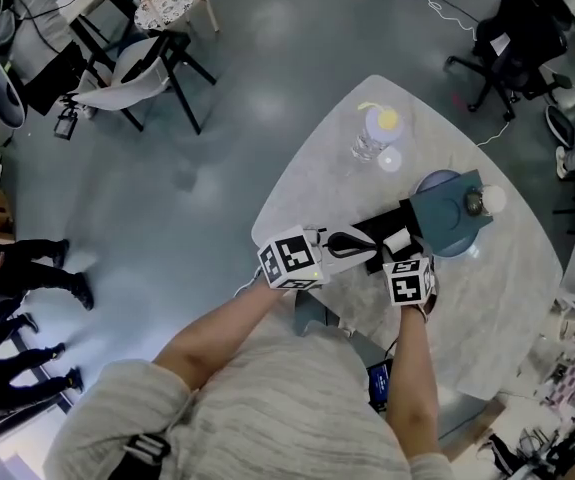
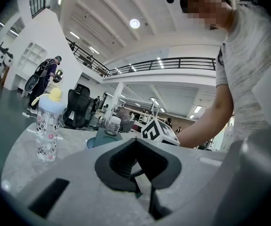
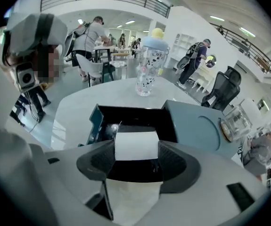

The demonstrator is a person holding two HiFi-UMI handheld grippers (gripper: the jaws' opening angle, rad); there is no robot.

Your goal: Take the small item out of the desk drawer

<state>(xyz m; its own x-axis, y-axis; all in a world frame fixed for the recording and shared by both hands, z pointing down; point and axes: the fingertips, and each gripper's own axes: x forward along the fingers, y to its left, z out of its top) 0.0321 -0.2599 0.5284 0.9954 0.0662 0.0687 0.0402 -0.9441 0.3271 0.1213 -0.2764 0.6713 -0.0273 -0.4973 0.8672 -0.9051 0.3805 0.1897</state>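
Note:
A teal desk drawer unit point(image 1: 449, 216) point(image 3: 206, 126) stands on the pale table point(image 1: 317, 183), its black drawer point(image 1: 375, 230) point(image 3: 130, 119) pulled out toward me. My right gripper point(image 1: 399, 248) point(image 3: 136, 155) hovers over the front of the drawer, shut on a small white item point(image 1: 399, 239) point(image 3: 136, 144) that sits between its dark pads point(image 3: 97, 158). Just to its left, beside the drawer's front end, is my left gripper point(image 1: 352, 243) point(image 2: 136, 154); its jaws are together and hold nothing. In the left gripper view the drawer unit point(image 2: 102, 136) appears small, behind the right gripper's marker cube point(image 2: 158, 132).
A clear bottle with a blue cap and yellow top point(image 1: 377, 130) point(image 2: 48, 126) point(image 3: 148, 65) stands at the table's far side. A small glass jar point(image 1: 475, 202) point(image 3: 234, 121) sits on the drawer unit. Chairs point(image 1: 147, 68) and standing people point(image 1: 27, 278) fill the floor at left.

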